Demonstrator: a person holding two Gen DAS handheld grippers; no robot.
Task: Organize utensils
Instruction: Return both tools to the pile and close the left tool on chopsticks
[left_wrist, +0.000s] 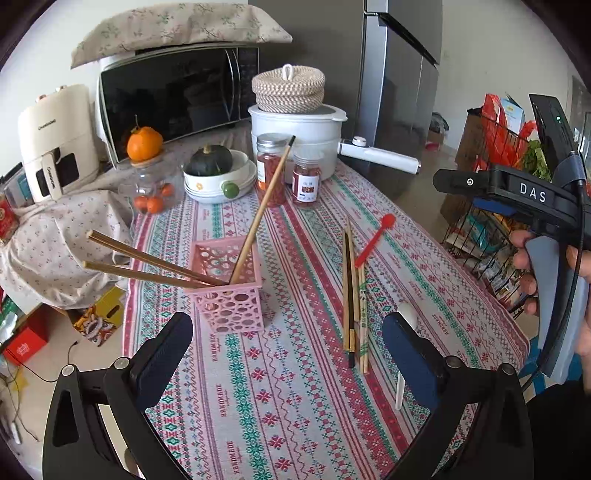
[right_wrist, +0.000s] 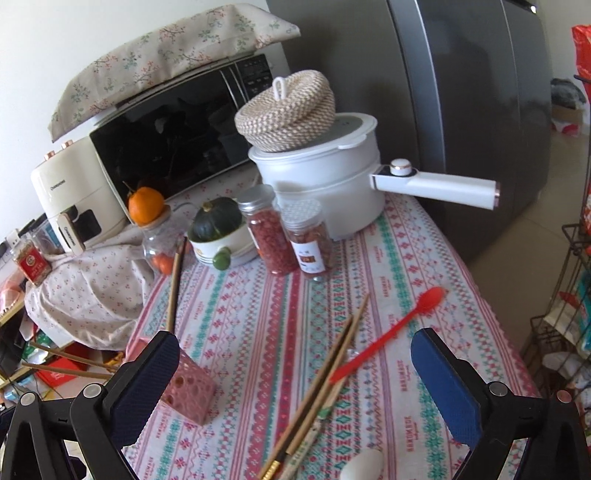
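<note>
A pink perforated basket (left_wrist: 229, 288) stands on the patterned tablecloth (left_wrist: 295, 406) with three wooden chopsticks (left_wrist: 258, 218) leaning out of it. To its right lie several loose chopsticks (left_wrist: 354, 306) in a bundle, a red spoon (left_wrist: 375, 240) and a white spoon (left_wrist: 402, 354) partly hidden by a finger. My left gripper (left_wrist: 288, 325) hovers open and empty above the cloth. My right gripper (right_wrist: 295, 339) is open and empty over the loose chopsticks (right_wrist: 325, 376), with the red spoon (right_wrist: 388, 332) beside them, the white spoon (right_wrist: 364, 465) near the bottom edge and the basket (right_wrist: 188, 391) at its left finger.
Two spice jars (left_wrist: 288, 173), a bowl with a green squash (left_wrist: 218, 173), a white pot (left_wrist: 295, 136) under a woven lid and a microwave (left_wrist: 173, 99) crowd the table's back. A fridge (left_wrist: 399, 92) and a wire rack (left_wrist: 495, 229) stand to the right. A hand holds the right tool's body (left_wrist: 532, 192).
</note>
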